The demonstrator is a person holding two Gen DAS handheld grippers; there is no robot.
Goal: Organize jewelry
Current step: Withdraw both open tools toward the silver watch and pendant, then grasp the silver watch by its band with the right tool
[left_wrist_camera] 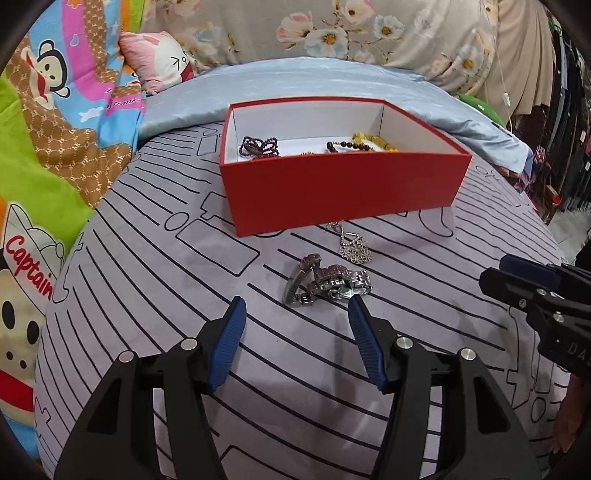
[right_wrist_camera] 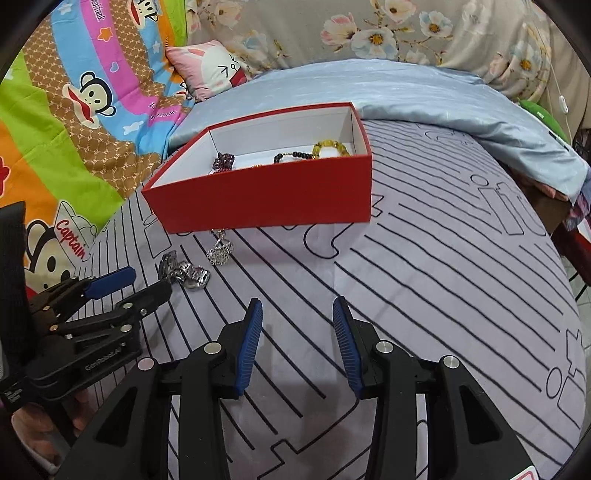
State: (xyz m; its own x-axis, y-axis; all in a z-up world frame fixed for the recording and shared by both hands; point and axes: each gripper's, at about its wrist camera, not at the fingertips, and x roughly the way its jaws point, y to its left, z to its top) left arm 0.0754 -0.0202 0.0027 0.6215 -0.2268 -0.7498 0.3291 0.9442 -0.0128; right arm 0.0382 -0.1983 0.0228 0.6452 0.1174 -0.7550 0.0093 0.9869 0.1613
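Observation:
A red box (left_wrist_camera: 332,192) (right_wrist_camera: 266,203) with a white inside stands on the lilac striped bedsheet. It holds a dark red bead bracelet (left_wrist_camera: 258,146), a black bead bracelet (left_wrist_camera: 343,145) and a yellow bead bracelet (right_wrist_camera: 330,147). A silver metal watch (left_wrist_camera: 325,284) (right_wrist_camera: 184,271) lies in front of the box, with a silver pendant necklace (left_wrist_camera: 354,247) (right_wrist_camera: 220,251) between it and the box. My left gripper (left_wrist_camera: 295,306) (right_wrist_camera: 144,282) is open, its fingertips just short of the watch. My right gripper (right_wrist_camera: 297,308) is open and empty over bare sheet; in the left wrist view it (left_wrist_camera: 517,273) shows at the right edge.
A pale blue cover (left_wrist_camera: 295,81) lies behind the box. Cartoon monkey bedding (left_wrist_camera: 48,147) and a pink pillow (left_wrist_camera: 159,59) are at the left. A floral cloth (right_wrist_camera: 406,33) hangs at the back. The bed edge drops off at the right (right_wrist_camera: 569,258).

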